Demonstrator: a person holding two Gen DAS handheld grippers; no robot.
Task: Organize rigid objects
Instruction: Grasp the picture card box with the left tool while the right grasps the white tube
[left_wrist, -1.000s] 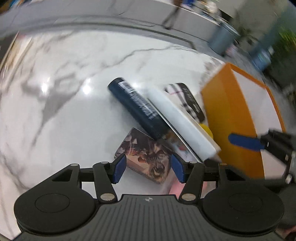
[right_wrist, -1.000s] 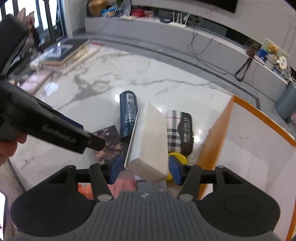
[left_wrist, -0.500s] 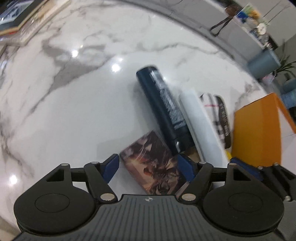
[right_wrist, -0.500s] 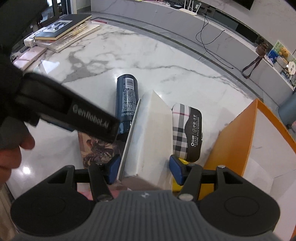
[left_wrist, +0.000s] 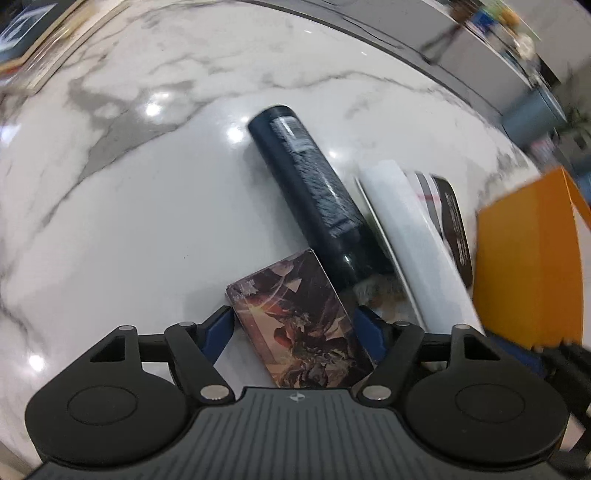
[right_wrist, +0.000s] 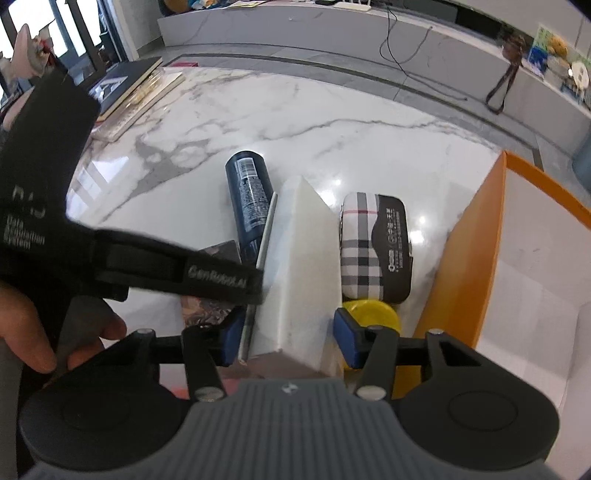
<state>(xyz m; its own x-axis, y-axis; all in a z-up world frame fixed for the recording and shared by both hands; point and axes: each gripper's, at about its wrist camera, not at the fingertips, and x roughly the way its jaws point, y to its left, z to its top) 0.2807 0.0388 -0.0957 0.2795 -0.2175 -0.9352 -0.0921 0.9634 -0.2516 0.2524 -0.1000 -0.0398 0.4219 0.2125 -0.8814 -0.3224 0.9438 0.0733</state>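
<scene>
Lying flat on glossy white marble tabletop with grey veins (left_wrist: 155, 206): flat rectangular card box with dark fantasy artwork (left_wrist: 299, 325), glossy print, set between blue pads of left gripper (left_wrist: 293, 330); jaws closing, small gaps at both pads, no grip seen. Hand of person (right_wrist: 33, 332) on left gripper handle, bottom left of right wrist view.

Just beyond card box: dark navy cylindrical spray can (left_wrist: 310, 195), smooth metal, printed label, on its side, near end touching card box corner.

Beside can: long white rectangular box with smooth matte faces (right_wrist: 303, 266), tilted up on one long edge, thin grey flap along left side. Straddled by right gripper (right_wrist: 290, 339); jaws closing, left pad at flap, right pad a little clear of white face.

Next along: rounded checked glasses case, white, black and red plaid with black printed panel (right_wrist: 375, 245), flat on marble. Below it, round yellow plastic disc (right_wrist: 373, 310), partly hidden.

Far right: large orange cardboard box with white interior (right_wrist: 465, 258), open top, wall upright, near case.
</scene>
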